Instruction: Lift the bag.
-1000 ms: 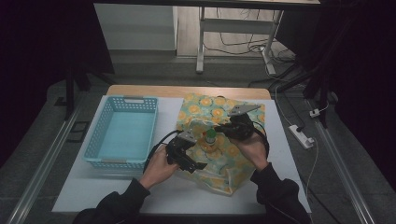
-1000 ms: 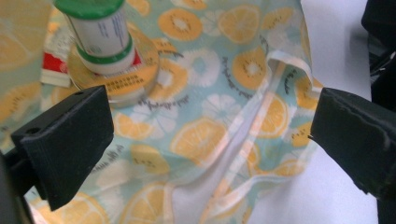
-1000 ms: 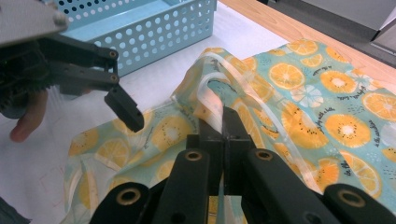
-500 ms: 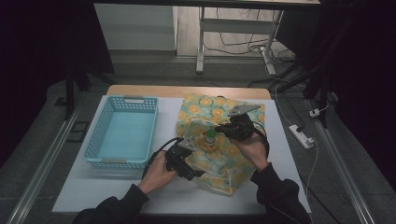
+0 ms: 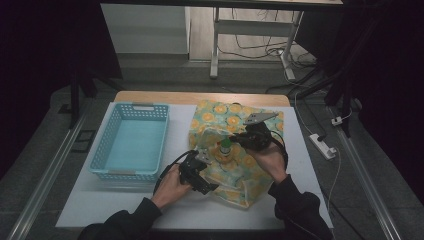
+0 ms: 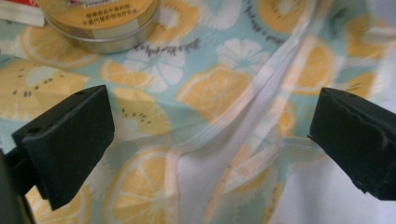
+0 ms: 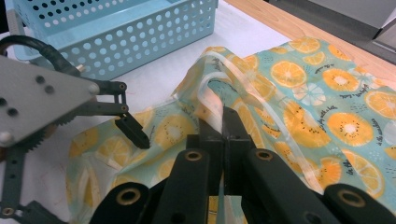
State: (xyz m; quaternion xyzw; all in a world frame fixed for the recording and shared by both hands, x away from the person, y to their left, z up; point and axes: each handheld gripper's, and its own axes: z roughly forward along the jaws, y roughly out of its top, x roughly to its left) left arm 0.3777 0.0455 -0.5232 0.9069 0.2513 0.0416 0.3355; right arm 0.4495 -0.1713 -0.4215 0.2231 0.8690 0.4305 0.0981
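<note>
Between the right tool's (image 7: 224, 135) shut jaws: rim of translucent orange-slice-print plastic bag (image 7: 299, 93), lifted. Left tool (image 6: 205, 144) spread wide just over the bag mouth, gripping nothing. Round tin (image 6: 98, 21) beyond it. Opening appears begun, unfinished.

Left gripper (image 5: 202, 159) low near the person's side, fingers (image 6: 65, 140) spread wide apart, nothing between them. Right gripper (image 5: 240, 141) farther forward, its fingers (image 7: 210, 140) pressed together on a fold of thin printed sheet (pinched at the edge). Both forearms enter from below, dark sleeves.
</note>
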